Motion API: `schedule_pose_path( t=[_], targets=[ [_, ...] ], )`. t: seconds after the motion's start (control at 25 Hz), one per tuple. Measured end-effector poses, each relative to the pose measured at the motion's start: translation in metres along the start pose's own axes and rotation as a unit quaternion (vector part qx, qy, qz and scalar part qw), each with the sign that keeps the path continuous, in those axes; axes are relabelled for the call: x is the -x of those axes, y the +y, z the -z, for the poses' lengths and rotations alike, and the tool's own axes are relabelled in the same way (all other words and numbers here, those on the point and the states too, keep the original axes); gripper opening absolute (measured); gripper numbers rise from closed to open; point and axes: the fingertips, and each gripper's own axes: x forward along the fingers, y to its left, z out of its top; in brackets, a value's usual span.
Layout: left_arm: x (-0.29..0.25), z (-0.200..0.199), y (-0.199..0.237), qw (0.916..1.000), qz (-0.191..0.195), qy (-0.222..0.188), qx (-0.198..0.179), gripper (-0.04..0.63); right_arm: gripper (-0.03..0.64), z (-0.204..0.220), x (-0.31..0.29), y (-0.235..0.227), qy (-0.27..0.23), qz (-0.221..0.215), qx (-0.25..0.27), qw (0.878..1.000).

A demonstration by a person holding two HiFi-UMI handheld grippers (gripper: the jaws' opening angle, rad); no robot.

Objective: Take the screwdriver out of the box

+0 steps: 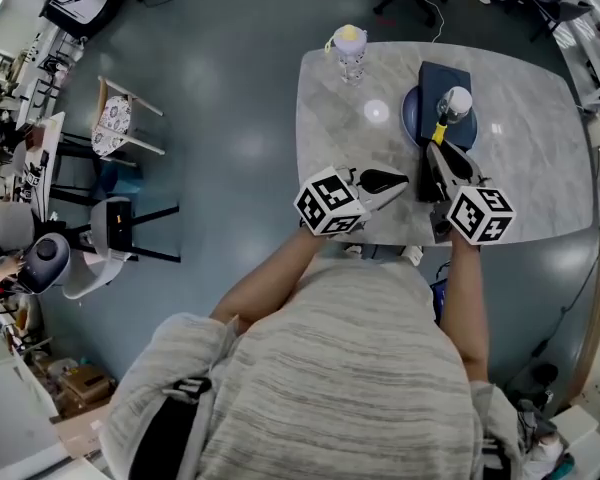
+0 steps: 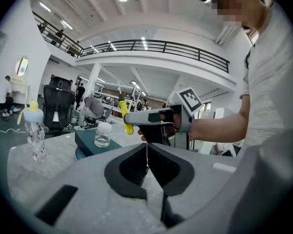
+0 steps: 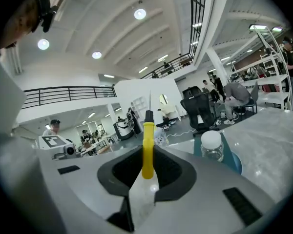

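right claw (image 3: 145,175): clamped on yellow screwdriver (image 3: 147,147) | left claw (image 2: 147,165): shut tight, empty | jar (image 3: 212,145) on box (image 1: 443,80) just ahead | bottle (image 1: 349,53) further left

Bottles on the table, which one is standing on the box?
The short white-lidded jar; the tall yellow-capped bottle stands on the bare table.

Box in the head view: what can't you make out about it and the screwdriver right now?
- Inside of the box: the head view shows only a dark top, partly covered by the jar. Open or closed, I cannot tell.
- Tip of the screwdriver: in the right gripper view the thin shaft is too small against the bright room to tell its type.
- Its handle in the head view: mostly hidden by the right gripper and the jar.
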Motion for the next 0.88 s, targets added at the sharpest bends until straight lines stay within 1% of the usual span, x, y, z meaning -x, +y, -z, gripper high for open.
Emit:
schedule_pose_path(
  t=[0.24, 0.48, 0.68, 0.88],
  targets=[
    [0.017, -0.030, -0.002, 0.9992, -0.009, -0.028, -0.029, 0.015, 0.066, -0.038, 0.009, 0.036, -0.055, -0.042, 0.033, 0.997],
    [0.034, -0.049, -0.011, 0.9966, -0.012, -0.035, -0.074, 0.015, 0.066, -0.067, 0.019, 0.071, -0.101, -0.084, 0.049, 0.990],
    [0.046, -0.065, -0.018, 0.9943, -0.015, -0.059, -0.088, 0.015, 0.066, -0.079, 0.030, 0.100, -0.122, -0.128, 0.083, 0.981],
    [0.051, -0.075, -0.021, 0.9922, -0.022, -0.080, -0.093, 0.015, 0.066, -0.076, 0.037, 0.112, -0.124, -0.152, 0.100, 0.976]
  ],
)
